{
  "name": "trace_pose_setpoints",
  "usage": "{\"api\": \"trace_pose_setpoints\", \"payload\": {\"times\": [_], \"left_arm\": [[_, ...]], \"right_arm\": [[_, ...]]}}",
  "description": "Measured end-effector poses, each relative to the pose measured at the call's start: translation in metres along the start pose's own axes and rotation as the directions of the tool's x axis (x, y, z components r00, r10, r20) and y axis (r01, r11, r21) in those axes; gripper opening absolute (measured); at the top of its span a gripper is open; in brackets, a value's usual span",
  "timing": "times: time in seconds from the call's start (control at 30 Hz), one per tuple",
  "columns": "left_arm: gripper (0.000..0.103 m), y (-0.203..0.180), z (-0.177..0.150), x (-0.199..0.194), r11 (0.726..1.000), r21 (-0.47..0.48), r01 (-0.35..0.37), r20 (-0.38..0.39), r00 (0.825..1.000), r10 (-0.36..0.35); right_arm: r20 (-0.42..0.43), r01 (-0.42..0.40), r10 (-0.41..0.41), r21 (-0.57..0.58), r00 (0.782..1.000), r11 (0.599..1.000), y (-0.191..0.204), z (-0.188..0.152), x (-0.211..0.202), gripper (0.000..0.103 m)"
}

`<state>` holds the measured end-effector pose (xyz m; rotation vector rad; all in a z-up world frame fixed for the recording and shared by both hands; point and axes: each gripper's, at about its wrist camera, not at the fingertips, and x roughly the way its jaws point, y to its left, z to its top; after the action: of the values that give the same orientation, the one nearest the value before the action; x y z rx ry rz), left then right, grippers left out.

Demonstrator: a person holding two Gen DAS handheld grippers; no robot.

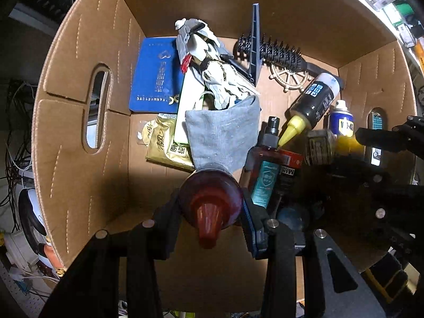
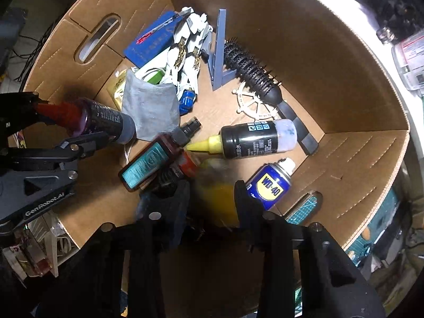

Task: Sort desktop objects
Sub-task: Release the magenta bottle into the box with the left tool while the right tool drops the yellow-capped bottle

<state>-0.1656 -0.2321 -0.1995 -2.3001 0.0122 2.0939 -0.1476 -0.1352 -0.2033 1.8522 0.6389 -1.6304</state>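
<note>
Left wrist view: looking straight down into a brown corrugated cardboard box (image 1: 87,159) with slotted hand holes. Left gripper (image 1: 212,212) clamped on a dark bottle with a red conical nozzle (image 1: 210,204), black fingers (image 1: 169,217) pressing both flanks, nozzle pointing toward 6 o'clock. Just past it, toward 12 o'clock, a crumpled grey cloth mask (image 1: 222,135); beyond that a white and grey robot figure (image 1: 209,58) lying over a blue booklet (image 1: 153,76). At 1 o'clock, a black bristled hairbrush (image 1: 273,53) and a pale wooden ship's-wheel ornament (image 1: 290,75). At 3 o'clock, a black bottle with a yellow nozzle (image 1: 312,100), a blue and yellow WD-40 can (image 1: 341,119), and a teal-labelled pump spray bottle (image 1: 266,164).

Right wrist view: same box (image 2: 331,61) from the other side. Right gripper (image 2: 213,198) with a blurred yellow bottle (image 2: 217,196) between its jaws (too smeared to tell whether the pads press it). WD-40 can (image 2: 270,182) just beside at 3 o'clock; yellow-nozzled bottle (image 2: 254,139) at 12 o'clock. Left gripper (image 2: 76,129) at 9 o'clock, gripping the red-nozzled bottle (image 2: 106,122) against the mask (image 2: 151,108).
</note>
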Motion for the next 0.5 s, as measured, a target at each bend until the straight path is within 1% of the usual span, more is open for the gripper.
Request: {"api": "trace_pose_setpoints", "payload": {"times": [0.07, 0.23, 0.37, 0.43, 0.5], "left_arm": [[0.041, 0.000, -0.001, -0.001, 1.000, 0.003, 0.005, 0.007, 1.000, -0.005], [0.042, 0.000, -0.003, -0.006, 1.000, -0.003, 0.030, 0.037, 0.999, -0.030], [0.043, 0.000, -0.002, -0.008, 0.999, -0.009, 0.042, 0.056, 0.998, -0.041], [0.050, 0.000, 0.000, -0.011, 0.999, -0.022, 0.040, 0.072, 0.997, -0.039], [0.063, 0.000, 0.001, -0.014, 0.999, -0.033, 0.035, 0.090, 0.995, -0.032]], "right_arm": [[0.009, 0.002, -0.002, 0.011, 1.000, 1.000, -0.001, 0.000, -0.001, 0.033], [0.057, -0.032, 0.029, 0.040, 0.998, 0.999, -0.009, -0.010, -0.013, 0.033], [0.149, -0.066, 0.056, 0.062, 0.987, 0.996, -0.020, -0.024, -0.038, 0.033], [0.194, -0.080, 0.064, 0.076, 0.979, 0.994, -0.028, -0.032, -0.054, 0.034], [0.240, -0.100, 0.074, 0.098, 0.968, 0.990, -0.038, -0.041, -0.070, 0.034]]}}
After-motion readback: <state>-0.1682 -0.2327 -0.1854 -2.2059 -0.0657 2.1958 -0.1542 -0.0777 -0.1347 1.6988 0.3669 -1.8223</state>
